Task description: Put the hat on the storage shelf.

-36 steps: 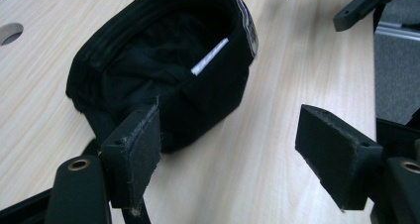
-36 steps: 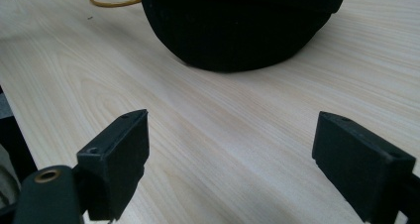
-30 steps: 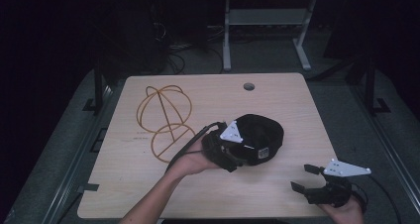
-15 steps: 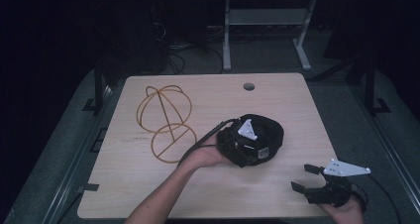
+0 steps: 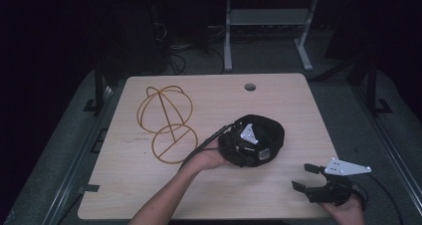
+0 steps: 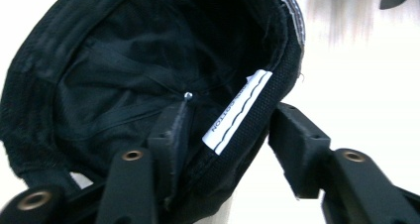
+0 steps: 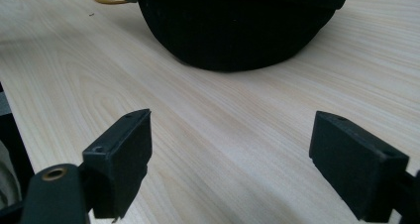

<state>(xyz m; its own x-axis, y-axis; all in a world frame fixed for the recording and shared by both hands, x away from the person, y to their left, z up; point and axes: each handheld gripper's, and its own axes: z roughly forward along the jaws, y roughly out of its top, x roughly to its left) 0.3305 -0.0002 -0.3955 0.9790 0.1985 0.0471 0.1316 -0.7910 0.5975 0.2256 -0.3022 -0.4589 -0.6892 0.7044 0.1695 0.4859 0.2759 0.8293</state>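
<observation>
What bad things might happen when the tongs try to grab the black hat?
1. The left tongs straddle only the rim of the black cap, one jaw inside, one outside, and have just been closing. A thin pinch by the white label might slip.
2. The cap is soft, so it may sag or flop if lifted.
3. The gold wire stand sits close by; a swinging cap might knock it over.

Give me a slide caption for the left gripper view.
Left tool straddles the black cap's rim beside its white label, jaws closing.
</observation>
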